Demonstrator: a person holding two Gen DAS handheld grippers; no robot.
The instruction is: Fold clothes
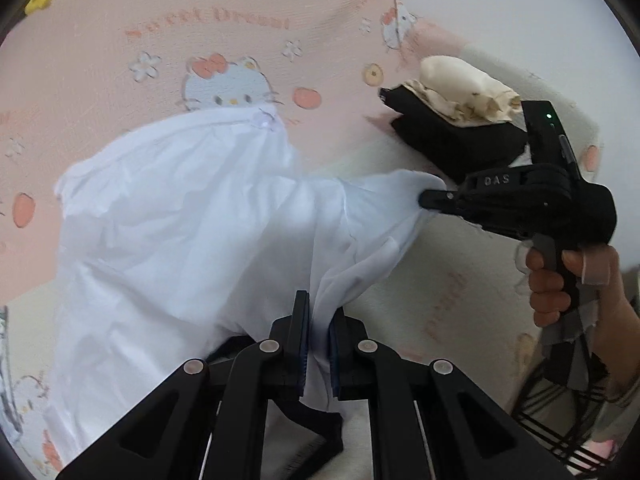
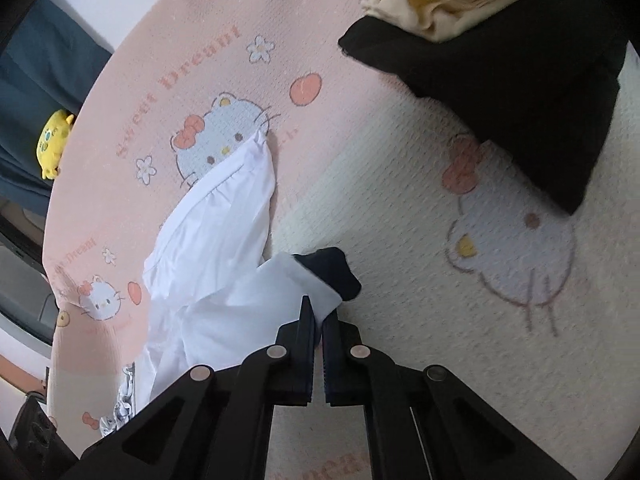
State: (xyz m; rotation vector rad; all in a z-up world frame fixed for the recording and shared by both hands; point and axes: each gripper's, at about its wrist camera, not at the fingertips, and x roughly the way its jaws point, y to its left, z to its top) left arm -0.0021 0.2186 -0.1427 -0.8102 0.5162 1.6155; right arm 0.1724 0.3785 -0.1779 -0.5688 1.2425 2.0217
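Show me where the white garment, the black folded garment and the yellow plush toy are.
white garment (image 1: 172, 232), left wrist view, its wrinkled middle.
black folded garment (image 2: 520, 92), right wrist view, its top face.
yellow plush toy (image 2: 52, 148), right wrist view, its body.

Soft, even daylight in both views, bright, no hard glare. White garment (image 1: 192, 232) near blown out, folds faint, motion-smeared at edges. Printed pink bedsheet (image 1: 120, 60) slightly soft, lettering fuzzy. Black folded garment (image 2: 520, 80) reads as flat dark mass, little detail. Shadows weak, diffuse, just under cloth edges. Strong fisheye bending, black vignette ring at corners. Right view blurred toward right side; cartoon print smeared there.
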